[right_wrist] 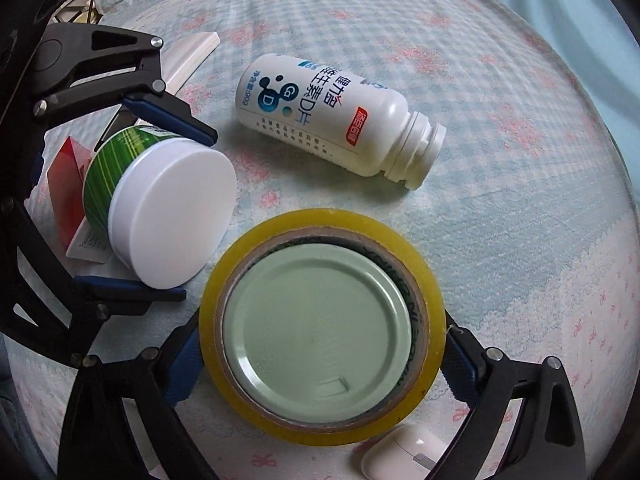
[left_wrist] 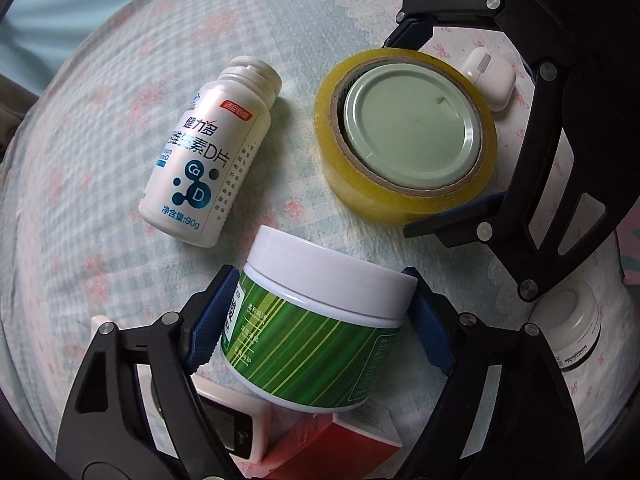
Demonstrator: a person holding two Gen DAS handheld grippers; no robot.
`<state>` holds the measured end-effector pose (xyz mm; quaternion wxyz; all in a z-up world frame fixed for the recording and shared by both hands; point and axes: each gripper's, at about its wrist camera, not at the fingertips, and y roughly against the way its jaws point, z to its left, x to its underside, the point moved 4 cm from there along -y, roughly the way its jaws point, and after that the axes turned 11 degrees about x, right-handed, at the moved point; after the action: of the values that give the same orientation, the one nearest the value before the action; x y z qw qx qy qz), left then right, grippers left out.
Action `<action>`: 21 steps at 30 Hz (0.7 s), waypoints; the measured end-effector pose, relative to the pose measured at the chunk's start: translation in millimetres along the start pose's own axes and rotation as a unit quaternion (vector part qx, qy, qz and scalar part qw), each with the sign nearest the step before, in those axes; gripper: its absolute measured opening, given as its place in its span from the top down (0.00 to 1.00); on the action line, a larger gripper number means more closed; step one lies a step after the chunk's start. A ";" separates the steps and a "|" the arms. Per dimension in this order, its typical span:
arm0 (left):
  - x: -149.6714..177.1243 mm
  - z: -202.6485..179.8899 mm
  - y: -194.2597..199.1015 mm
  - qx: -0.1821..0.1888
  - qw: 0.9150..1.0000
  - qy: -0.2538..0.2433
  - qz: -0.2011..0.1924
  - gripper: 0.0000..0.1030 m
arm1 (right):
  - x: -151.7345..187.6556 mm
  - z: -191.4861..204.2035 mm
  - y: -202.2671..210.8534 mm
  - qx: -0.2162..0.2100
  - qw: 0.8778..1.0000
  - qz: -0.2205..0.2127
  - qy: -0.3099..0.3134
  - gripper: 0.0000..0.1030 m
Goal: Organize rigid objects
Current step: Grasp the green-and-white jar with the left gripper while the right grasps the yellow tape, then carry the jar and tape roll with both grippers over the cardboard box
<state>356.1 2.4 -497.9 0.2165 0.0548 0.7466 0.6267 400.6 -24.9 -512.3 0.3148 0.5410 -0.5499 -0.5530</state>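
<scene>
My left gripper (left_wrist: pixel 316 320) is shut on a green striped jar with a white lid (left_wrist: pixel 320 320), tilted above the bed; the jar also shows in the right wrist view (right_wrist: pixel 160 208). My right gripper (right_wrist: pixel 320 360) is shut on a yellow tape roll (right_wrist: pixel 424 288) that has a pale green metal lid (right_wrist: pixel 316 332) inside its core. The roll (left_wrist: pixel 348 176) and lid (left_wrist: pixel 412 128) also show in the left wrist view, between the right gripper's fingers. A white calcium tablet bottle (left_wrist: pixel 204 160) lies on its side, uncapped, on the bed (right_wrist: pixel 332 120).
A white earbud case (left_wrist: pixel 492 76) lies beside the tape roll. A red and white box (left_wrist: pixel 332 452) and a white device with a screen (left_wrist: pixel 228 428) lie under the green jar. A small white jar (left_wrist: pixel 576 332) stands at the right. A white flat box (right_wrist: pixel 188 60) lies beyond the left gripper.
</scene>
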 end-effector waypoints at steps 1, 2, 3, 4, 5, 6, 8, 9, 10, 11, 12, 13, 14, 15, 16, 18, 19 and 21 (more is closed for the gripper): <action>-0.3 -1.2 0.5 0.000 1.000 -0.001 -0.002 0.24 | 0.0 -0.4 -0.5 0.000 1.000 -0.002 -0.002 0.06; -1.6 -2.0 0.1 0.000 1.000 -0.003 -0.003 0.25 | 0.9 -1.5 0.1 0.000 1.000 -0.003 -0.004 0.06; -3.3 -2.1 -0.5 -0.002 1.000 -0.005 -0.003 0.25 | 2.2 -2.8 1.2 0.000 1.000 -0.003 -0.006 0.06; -4.5 -2.0 -0.9 -0.004 1.000 -0.007 -0.004 0.26 | 3.4 -3.4 2.5 0.001 1.000 -0.004 -0.007 0.06; -6.4 -1.7 -1.4 -0.006 1.000 -0.009 -0.003 0.26 | 3.0 -3.7 2.2 0.003 1.000 -0.004 -0.008 0.07; -6.5 -2.4 -0.9 -0.007 1.000 -0.010 -0.003 0.26 | 2.6 -3.9 2.0 0.004 1.000 -0.005 -0.010 0.07; -6.5 -2.4 1.2 -0.004 1.000 -0.006 -0.006 0.26 | 2.3 -4.9 2.8 0.006 1.000 -0.007 -0.013 0.07; -6.4 -2.6 2.8 -0.001 1.000 -0.001 -0.007 0.27 | 3.2 -4.5 5.6 0.004 1.000 -0.007 -0.018 0.07; -6.5 -2.9 5.1 0.001 1.000 0.002 -0.008 0.27 | 3.7 -6.4 9.4 0.000 1.000 -0.008 -0.025 0.07; -6.2 -2.9 8.3 0.003 1.000 0.004 -0.011 0.27 | 4.9 -7.7 13.7 -0.002 0.999 -0.009 -0.032 0.07; -6.3 -4.1 11.7 0.003 1.000 0.002 -0.014 0.28 | 5.7 -8.9 18.1 0.001 0.999 -0.010 -0.037 0.07; -6.9 -4.5 14.7 0.001 1.000 -0.001 -0.016 0.29 | 4.7 -10.3 21.7 0.006 0.999 -0.011 -0.040 0.07; -7.5 -5.5 18.4 0.000 1.000 -0.004 -0.019 0.29 | 6.7 -13.9 24.2 0.009 0.999 -0.013 -0.042 0.07; -6.7 -8.0 23.7 -0.001 1.000 -0.007 -0.021 0.30 | 7.2 -14.7 29.7 0.010 0.999 -0.016 -0.046 0.07; -6.7 -9.9 28.8 -0.001 1.000 -0.008 -0.024 0.31 | 4.7 -13.9 33.1 0.012 0.999 -0.017 -0.049 0.07; -7.2 -14.0 40.2 -0.002 0.999 -0.009 -0.033 0.32 | 3.7 -12.5 44.7 0.019 0.998 -0.022 -0.054 0.07; -7.5 -16.1 46.5 -0.002 0.999 -0.009 -0.038 0.32 | 2.7 -12.6 49.7 0.023 0.998 -0.024 -0.055 0.07; -8.4 -19.9 58.5 -0.003 0.999 -0.008 -0.047 0.32 | 5.3 -11.4 62.0 0.031 0.997 -0.028 -0.059 0.07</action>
<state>344.7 -6.5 -437.3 0.2521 0.0240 0.7447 0.6175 395.0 -45.2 -452.7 0.2491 0.5318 -0.5695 -0.5752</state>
